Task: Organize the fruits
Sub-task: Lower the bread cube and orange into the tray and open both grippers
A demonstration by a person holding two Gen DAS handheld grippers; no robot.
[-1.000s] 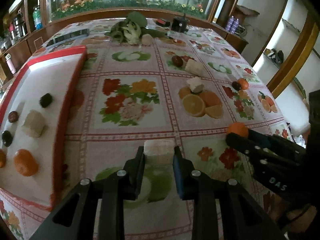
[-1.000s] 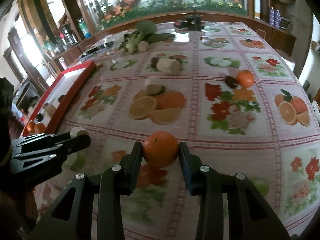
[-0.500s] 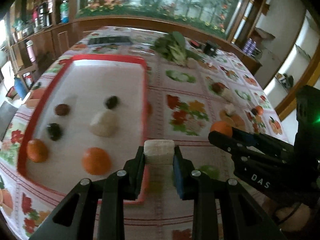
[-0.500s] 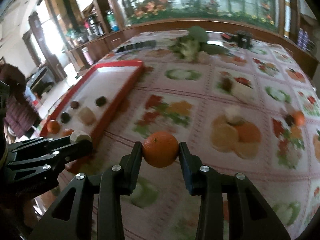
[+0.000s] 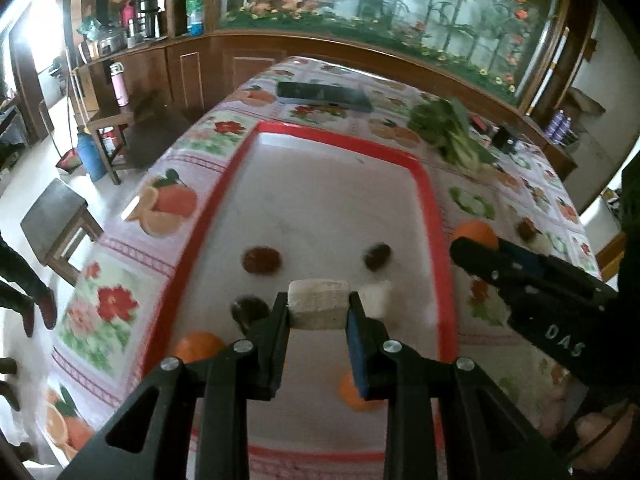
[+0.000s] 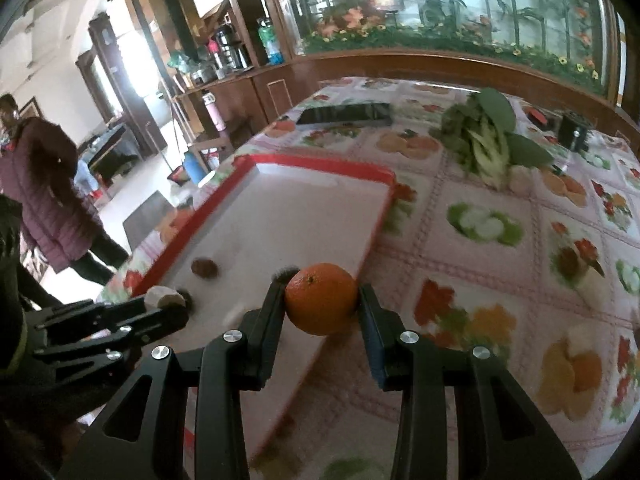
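Left wrist: left gripper (image 5: 318, 312) clamps pale chunk (image 5: 317, 303) over red tray (image 5: 434, 200)

Bare tray (image 5: 328, 200) beyond fruits (image 5: 262, 260)

Both grippers swung left w/ loads: white chunk (image 5: 317, 309) now over red tray (image 5: 434, 200), orange (image 6: 321, 298) at its edge.

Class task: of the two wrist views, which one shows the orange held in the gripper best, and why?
The right wrist view. The orange sits whole and sharp between the right gripper's fingers. The left wrist view shows only its top peeking over the right gripper beside the tray.
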